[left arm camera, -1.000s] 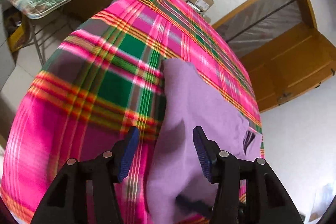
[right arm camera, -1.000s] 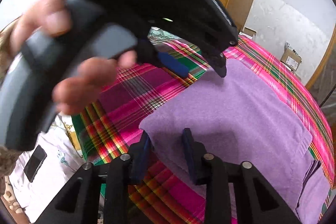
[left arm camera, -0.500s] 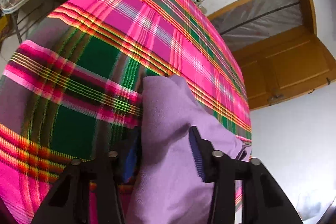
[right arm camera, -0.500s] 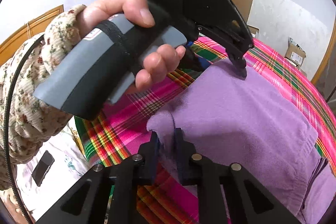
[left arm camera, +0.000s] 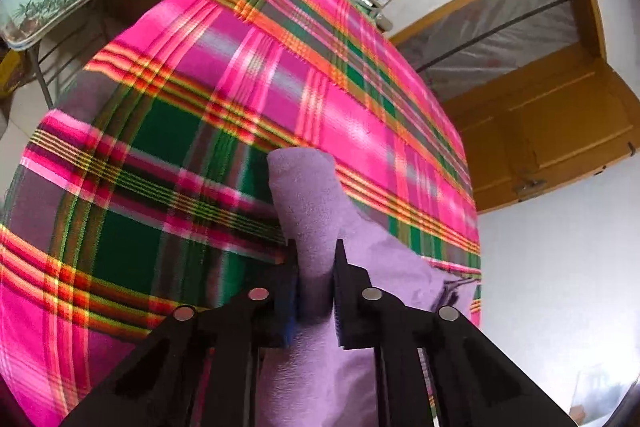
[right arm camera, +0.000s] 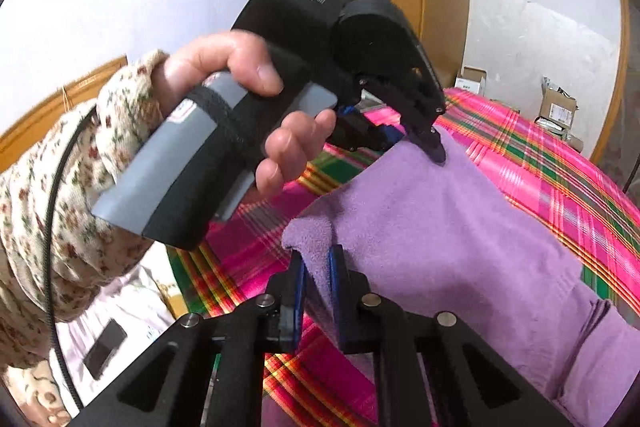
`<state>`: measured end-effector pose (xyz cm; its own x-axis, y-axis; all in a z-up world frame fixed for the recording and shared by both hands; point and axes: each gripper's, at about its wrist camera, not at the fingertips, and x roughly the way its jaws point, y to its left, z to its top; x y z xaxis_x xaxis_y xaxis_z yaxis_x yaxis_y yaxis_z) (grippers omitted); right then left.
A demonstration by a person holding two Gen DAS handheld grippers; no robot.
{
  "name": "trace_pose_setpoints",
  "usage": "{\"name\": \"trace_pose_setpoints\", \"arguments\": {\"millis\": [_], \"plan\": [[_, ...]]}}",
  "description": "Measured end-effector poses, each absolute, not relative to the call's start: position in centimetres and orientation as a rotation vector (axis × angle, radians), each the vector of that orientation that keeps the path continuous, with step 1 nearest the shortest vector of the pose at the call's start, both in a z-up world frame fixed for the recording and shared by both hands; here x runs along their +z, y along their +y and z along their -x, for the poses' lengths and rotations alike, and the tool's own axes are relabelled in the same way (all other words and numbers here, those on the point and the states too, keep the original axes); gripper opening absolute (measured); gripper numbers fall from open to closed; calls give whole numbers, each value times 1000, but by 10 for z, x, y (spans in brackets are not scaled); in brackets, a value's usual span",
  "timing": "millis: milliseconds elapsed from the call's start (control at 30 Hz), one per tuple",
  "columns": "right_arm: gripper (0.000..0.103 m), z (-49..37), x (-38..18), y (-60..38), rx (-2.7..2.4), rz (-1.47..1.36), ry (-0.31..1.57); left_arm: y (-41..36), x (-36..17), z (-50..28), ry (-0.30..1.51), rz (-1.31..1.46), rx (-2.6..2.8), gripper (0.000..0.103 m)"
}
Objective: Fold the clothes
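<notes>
A purple garment (right arm camera: pixel 440 227) lies on a bed spread with a pink, green and orange plaid blanket (left arm camera: pixel 200 147), near the blanket's edge that drops to the floor. The left gripper (left arm camera: pixel 314 267) has just been closing and now grasps one corner of the garment, a fold of purple cloth pinched between its pads. The right gripper (right arm camera: pixel 316 267) clenches the neighbouring corner the same way. A hand (right arm camera: pixel 248 107) in a floral sleeve (right arm camera: pixel 80 167) holds the left gripper's handle.
</notes>
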<state>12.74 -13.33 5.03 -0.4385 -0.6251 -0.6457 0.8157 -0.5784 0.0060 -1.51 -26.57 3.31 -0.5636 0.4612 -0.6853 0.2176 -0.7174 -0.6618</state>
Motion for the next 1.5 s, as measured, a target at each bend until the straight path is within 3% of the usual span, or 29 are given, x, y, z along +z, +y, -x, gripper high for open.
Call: {"name": "trace_pose_setpoints", "arguments": {"millis": [867, 1500], "plan": [[11, -142, 138, -10, -2213, -563, 17, -149, 158, 6, -826, 1159, 2539, 14], [11, -147, 150, 105, -2318, -553, -192, -37, 176, 42, -631, 1191, 2498, 14]]}}
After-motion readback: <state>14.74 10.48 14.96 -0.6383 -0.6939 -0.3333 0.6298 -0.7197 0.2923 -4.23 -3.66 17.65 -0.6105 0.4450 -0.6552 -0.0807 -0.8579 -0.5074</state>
